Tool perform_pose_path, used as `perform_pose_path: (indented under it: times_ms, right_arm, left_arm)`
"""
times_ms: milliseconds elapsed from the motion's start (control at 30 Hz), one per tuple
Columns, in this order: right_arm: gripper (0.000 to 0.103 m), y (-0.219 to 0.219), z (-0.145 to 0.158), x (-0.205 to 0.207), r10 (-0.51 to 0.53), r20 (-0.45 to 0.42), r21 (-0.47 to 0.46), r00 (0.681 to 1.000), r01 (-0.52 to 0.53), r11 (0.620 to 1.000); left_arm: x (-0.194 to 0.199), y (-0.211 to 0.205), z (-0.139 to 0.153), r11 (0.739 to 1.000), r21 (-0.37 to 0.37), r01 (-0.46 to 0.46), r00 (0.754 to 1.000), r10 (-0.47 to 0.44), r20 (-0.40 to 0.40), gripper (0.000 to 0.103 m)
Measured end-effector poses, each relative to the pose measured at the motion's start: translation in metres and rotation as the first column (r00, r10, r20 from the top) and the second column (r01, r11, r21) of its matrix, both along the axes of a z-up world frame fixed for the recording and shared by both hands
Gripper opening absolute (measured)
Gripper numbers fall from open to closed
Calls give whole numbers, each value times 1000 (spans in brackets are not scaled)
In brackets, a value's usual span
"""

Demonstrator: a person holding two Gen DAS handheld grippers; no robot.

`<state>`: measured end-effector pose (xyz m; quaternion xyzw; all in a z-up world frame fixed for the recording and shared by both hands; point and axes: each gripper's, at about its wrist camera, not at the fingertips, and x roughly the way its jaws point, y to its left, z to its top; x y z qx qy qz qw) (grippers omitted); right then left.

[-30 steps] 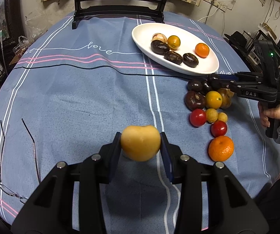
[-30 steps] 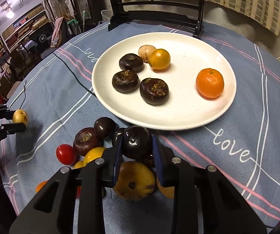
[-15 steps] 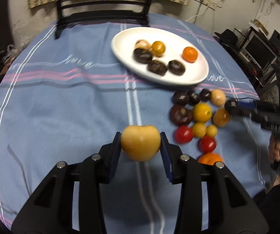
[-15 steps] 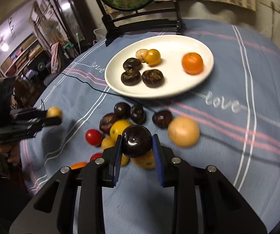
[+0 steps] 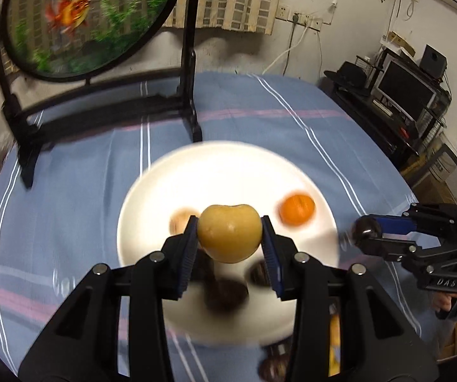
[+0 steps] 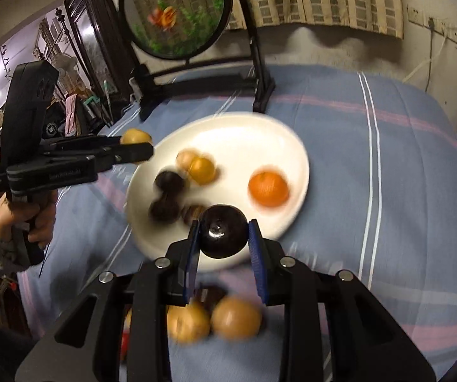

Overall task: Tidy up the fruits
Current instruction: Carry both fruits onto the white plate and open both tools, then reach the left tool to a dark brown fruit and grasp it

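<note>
The white plate (image 6: 295, 146) is holding an orange (image 6: 268, 189), yellow and dark fruits — the left hand-held gripper (image 5: 230, 238) is clamping a yellow fruit (image 5: 228, 237), the right hand-held gripper (image 6: 223, 238) a dark fruit (image 6: 223, 230).

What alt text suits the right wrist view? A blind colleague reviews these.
The right gripper clamps a dark round fruit above the near rim of a white plate holding an orange and several blurred fruits. At left, the left gripper carries a yellow fruit.
</note>
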<state>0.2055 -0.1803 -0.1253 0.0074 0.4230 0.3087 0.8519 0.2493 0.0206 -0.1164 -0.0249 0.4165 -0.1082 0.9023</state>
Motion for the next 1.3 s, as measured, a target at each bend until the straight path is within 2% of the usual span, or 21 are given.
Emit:
perform_pose_path:
  times_ms: [233,400,433,467,500,567,667,767,800,867,1000,1100,1233,1300]
  right_arm:
    - [30,31,-27,77,13,-32,-18,999,-13,1000]
    - [31,46,-47,99,46,-74,-69,996,-52,996]
    - [31,48,-48,100,50,-73,-85,996,-56,995]
    - [33,48,-48,99,48,-65,-92,997,-54,994]
    - [51,47,-46,97,44,-52,-91,998,-49,995]
    - [75,38,-33,88,21,14,-50,1000,-20,999]
    - [76,21,-14,76,-18,67,12,998,17,1000]
    - [77,-11,8,50,-100,73,132,992,90,987]
    - [82,-23,9,38,-126,57,162,990,116,980]
    - [91,-38,4,15,-171,27,163,985,165,973]
    - [91,-67,-14,-48,-241,-58,89,969,246,965]
    - [92,-87,-24,-95,-296,-138,103,945,311,945]
    - [92,-98,-39,-137,-310,-268,140,912,355,924]
    - [92,-96,-35,-144,-314,-258,110,914,351,930]
  left_arm:
    - [66,9,-31,1000,-2,-23,999,22,-41,40]
    - [85,16,-57,999,-3,-46,994,46,-100,40]
    - [85,16,-59,998,-2,-55,993,55,-103,46]
    - [84,19,-60,998,-13,-65,993,64,-101,51]
    - [82,21,-58,997,-23,-73,993,71,-92,57]
    - [76,24,-52,996,-17,-92,994,91,-69,64]
    - [59,31,-39,993,-28,-111,993,110,-51,65]
    - [28,36,-28,991,-40,-124,991,122,-49,67]
    - [18,37,-26,991,-40,-127,991,125,-50,70]
    - [-12,37,-25,991,-30,-130,990,127,-63,71]
    - [-78,32,-38,990,-35,-138,982,132,-137,74]
    - [-119,24,-57,992,-37,-125,972,115,-204,75]
    - [-143,7,-68,997,-2,-75,971,72,-226,77]
    - [-143,0,-69,998,14,-60,975,62,-214,77]
